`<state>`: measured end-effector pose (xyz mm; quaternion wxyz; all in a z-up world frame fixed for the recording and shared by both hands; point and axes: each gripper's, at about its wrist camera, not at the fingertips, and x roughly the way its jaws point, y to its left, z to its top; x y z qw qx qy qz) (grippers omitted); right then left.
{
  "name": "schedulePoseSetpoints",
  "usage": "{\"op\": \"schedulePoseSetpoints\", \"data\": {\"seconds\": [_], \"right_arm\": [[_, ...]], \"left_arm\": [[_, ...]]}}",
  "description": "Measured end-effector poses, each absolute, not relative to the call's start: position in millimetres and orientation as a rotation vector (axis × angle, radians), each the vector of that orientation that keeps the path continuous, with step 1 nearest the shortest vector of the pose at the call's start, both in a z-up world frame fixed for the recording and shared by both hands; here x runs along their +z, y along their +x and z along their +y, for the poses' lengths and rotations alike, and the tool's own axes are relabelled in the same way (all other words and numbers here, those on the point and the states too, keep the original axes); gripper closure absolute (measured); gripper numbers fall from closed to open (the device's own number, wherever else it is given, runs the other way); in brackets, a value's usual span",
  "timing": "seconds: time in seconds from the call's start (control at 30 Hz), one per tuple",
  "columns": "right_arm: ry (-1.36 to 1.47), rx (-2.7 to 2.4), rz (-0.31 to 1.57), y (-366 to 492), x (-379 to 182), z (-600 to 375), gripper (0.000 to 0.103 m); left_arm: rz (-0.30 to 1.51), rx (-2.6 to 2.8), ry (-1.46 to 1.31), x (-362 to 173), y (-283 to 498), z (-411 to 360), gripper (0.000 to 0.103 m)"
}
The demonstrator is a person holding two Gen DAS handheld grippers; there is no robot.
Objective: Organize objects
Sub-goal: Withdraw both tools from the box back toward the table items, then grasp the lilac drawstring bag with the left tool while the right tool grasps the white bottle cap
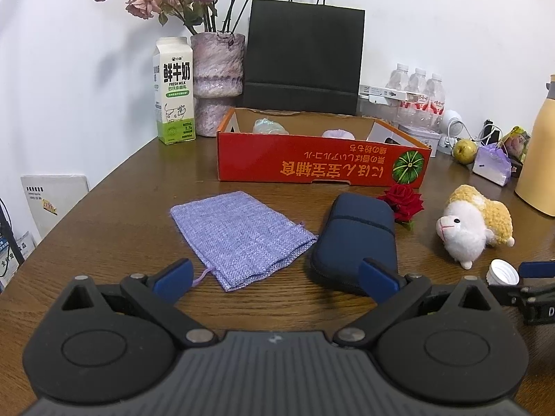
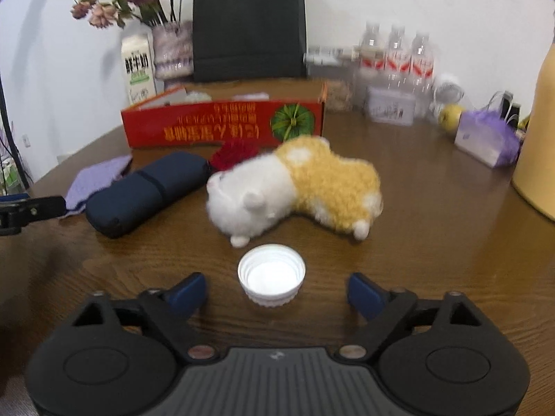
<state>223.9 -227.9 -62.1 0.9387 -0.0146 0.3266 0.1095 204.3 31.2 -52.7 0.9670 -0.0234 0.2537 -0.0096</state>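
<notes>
My left gripper is open and empty above the table, just short of a purple woven pouch and a dark blue zip case. My right gripper is open and empty, with a white bottle cap lying open side up on the table in front of it, between the fingers' line. A white and yellow plush sheep lies behind the cap; it also shows in the left wrist view. A red fabric rose lies by the red cardboard tray, which holds several small items.
A milk carton, a vase of dried roses and a black paper bag stand behind the tray. Water bottles, a pear, a purple packet and a yellow jug crowd the right.
</notes>
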Motion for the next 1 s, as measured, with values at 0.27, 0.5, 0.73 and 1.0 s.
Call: {"op": "schedulePoseSetpoints", "data": {"seconds": [0.27,0.5,0.73,1.0], "right_arm": [[-0.026,0.252,0.546,213,-52,-220,0.064],[-0.091,0.271,0.357,206,-41,-197,0.064],[-0.138,0.315,0.304,229,-36,-178,0.064],[-0.127,0.341,0.295,244,-36,-175,0.064]], "left_arm": [[0.522,-0.015,-0.055,-53,206,32,0.0],[0.548,0.012,-0.075,-55,211,37,0.0],[0.586,0.073,-0.115,-48,228,51,0.0],[0.655,0.144,-0.089,-40,278,51,0.0]]}}
